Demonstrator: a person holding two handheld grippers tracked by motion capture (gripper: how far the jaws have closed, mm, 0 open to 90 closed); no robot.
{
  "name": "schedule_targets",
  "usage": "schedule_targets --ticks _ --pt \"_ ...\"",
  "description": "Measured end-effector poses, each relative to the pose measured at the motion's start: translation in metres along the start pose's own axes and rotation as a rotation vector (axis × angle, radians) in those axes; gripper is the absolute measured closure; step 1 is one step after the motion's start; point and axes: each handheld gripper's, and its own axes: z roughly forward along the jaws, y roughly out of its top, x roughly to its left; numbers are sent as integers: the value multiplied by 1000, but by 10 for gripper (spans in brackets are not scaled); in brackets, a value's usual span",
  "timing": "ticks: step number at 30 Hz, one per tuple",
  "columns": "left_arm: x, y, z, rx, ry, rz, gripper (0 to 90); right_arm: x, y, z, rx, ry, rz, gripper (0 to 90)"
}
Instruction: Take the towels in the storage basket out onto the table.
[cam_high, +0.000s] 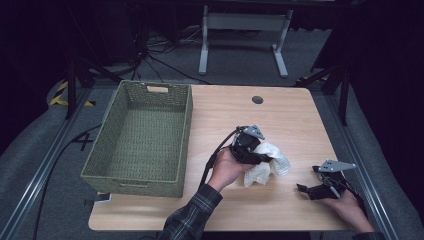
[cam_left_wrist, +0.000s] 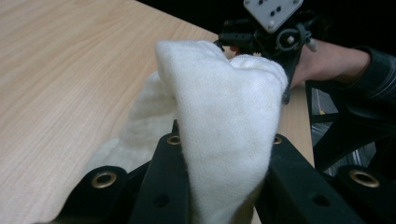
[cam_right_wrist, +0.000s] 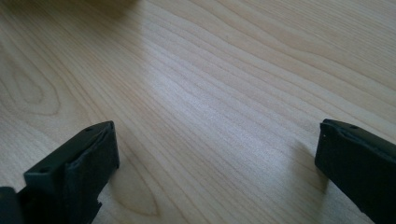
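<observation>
Left gripper (cam_high: 260, 155): your jaws are clamped on the soft white knitted cloth (cam_high: 265, 167), a fold of it (cam_left_wrist: 219, 126) bunched up between them.
Cloth: near the middle of the pale wooden table (cam_high: 280, 115), part of it trailing on the tabletop, well apart from the green woven rectangular basket (cam_high: 100, 150) on the left.
Right gripper (cam_high: 311, 190): your jaws are spread wide, holding nothing, low over bare wood (cam_right_wrist: 210, 93) near the table's right front corner, right of the cloth.

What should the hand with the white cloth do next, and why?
Probably lift the white cloth and carry it toward the woven basket. The left gripper is shut on the cloth, part of which lies on the table, and the basket sits to its left. The right gripper is open.
</observation>
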Motion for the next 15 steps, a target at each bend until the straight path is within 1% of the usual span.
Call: schedule_targets --ticks 1,2,3,6,8,10,13,14,15 --pt "1 -2 4 13 2 -1 820 0 0 0 0 0 -1 0" --pt "1 -4 8 28 15 7 820 0 0 0 0 0 -1 0" --pt "1 -7 12 39 21 5 820 0 0 0 0 0 -1 0" --pt "7 -14 21 58 24 -4 818 0 0 0 -1 0 0 0" --pt "9 -18 26 73 23 -19 818 0 0 0 -1 0 -1 0" --pt "12 -22 32 89 24 -21 817 0 0 0 -1 0 0 0" --pt "14 -26 39 127 44 -14 813 0 0 0 -1 0 0 0" --pt "14 -27 41 135 48 -19 802 0 0 0 -1 0 0 0" --pt "14 -27 41 135 48 -19 766 0 0 0 -1 1 -1 0"
